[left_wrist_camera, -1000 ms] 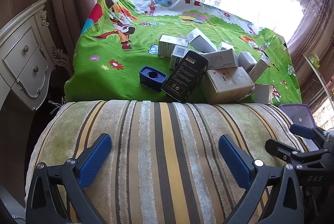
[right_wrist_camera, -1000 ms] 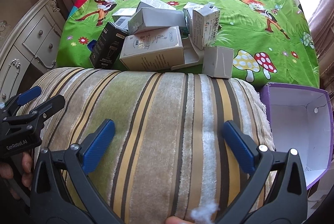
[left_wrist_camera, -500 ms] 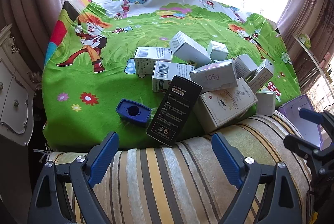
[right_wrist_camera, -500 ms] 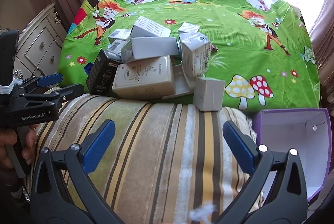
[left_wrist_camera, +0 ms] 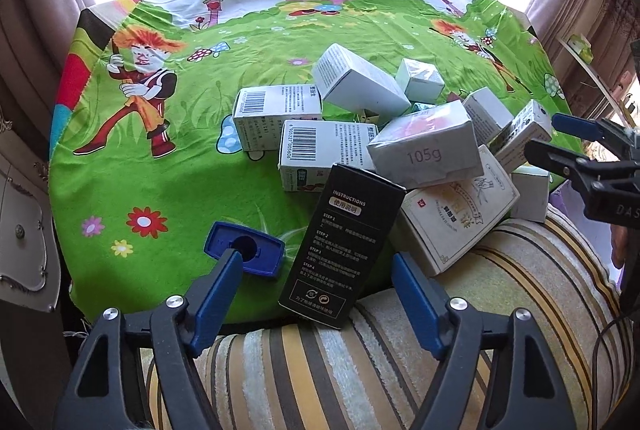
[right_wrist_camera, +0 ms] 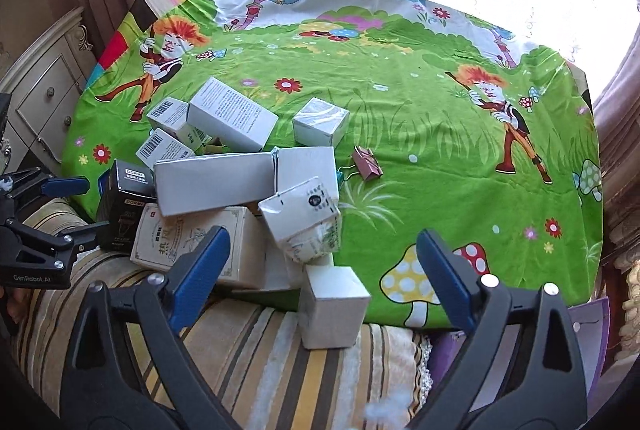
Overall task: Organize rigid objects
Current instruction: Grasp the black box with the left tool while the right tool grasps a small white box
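Note:
A pile of cartons lies on the green cartoon tablecloth (left_wrist_camera: 172, 181) at its near edge. A black instruction-printed box (left_wrist_camera: 344, 246) leans on the striped cushion (left_wrist_camera: 400, 370), between the fingers of my left gripper (left_wrist_camera: 316, 258). Its jaws are closing and the pads do not touch the box. A small blue plastic piece (left_wrist_camera: 244, 254) lies by its left finger. My right gripper (right_wrist_camera: 322, 234) hovers over a crumpled white carton (right_wrist_camera: 304, 226) and a small white cube box (right_wrist_camera: 332, 306). Its jaws are closing too, clear of both.
A beige printed box (left_wrist_camera: 456, 218), a "105g" box (left_wrist_camera: 424, 149) and barcode cartons (left_wrist_camera: 320, 149) are stacked together. A pink binder clip (right_wrist_camera: 366, 165) lies beyond the pile. A purple open box (right_wrist_camera: 584, 314) stands at the right, a white dresser (right_wrist_camera: 44, 97) at the left.
Both grippers moved forward over the cushion toward the pile, and both pairs of fingers stand narrower. The black box now lies between the left fingers and the cube box between the right ones.

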The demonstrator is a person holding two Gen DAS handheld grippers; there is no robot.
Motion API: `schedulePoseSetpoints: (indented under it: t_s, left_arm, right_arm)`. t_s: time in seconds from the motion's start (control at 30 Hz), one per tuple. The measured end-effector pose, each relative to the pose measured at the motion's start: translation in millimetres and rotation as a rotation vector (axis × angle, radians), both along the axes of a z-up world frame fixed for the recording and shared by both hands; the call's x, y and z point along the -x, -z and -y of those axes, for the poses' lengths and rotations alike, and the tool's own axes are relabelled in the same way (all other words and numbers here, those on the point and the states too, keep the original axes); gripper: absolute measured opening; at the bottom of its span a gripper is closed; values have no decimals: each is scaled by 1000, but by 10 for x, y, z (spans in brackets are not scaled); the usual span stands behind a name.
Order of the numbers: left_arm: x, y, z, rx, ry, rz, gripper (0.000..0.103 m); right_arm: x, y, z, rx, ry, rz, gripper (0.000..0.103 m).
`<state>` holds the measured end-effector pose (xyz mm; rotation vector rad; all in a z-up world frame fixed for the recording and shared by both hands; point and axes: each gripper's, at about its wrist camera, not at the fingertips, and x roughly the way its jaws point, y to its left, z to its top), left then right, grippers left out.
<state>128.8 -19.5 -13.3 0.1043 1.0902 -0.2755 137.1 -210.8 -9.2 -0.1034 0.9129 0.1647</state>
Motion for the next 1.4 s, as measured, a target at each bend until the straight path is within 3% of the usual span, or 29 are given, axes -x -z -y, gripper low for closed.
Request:
schedulePoseSetpoints:
  t_s: [0.2,0.57,0.6,0.63,1.03,1.1,1.23,1.4]
  left_arm:
    - [-38,50,24,13,21,-19,50]
    - [123,-137,6,-19,-24,90,43]
    - [141,-159,-6,-15,-32,97,39]
    - [156,-174,-21,-9,-39,100,22]
    - [256,-238,-69,44,-68,107,20]
    - [256,-234,-80,45,-74,101,23]
    - [212,-166,-98,29,-85,61,62]
    - [159,-94,-8,-3,-38,18,63]
  right_arm:
    - [-79,82,-24,19,-24,-19,38]
    - [109,-186,-53,13,-19,92,37]
    - [136,-216,-57,16,-13,102,37]
    - [168,-248,-59,17,-10,113,37]
    - [510,-420,75,-9,54,160,37]
    - [590,-436,138,-22,71,162,37]
    - [759,-440,279,-37,101,160,37]
    - [969,-414,500,-30,154,152,37]
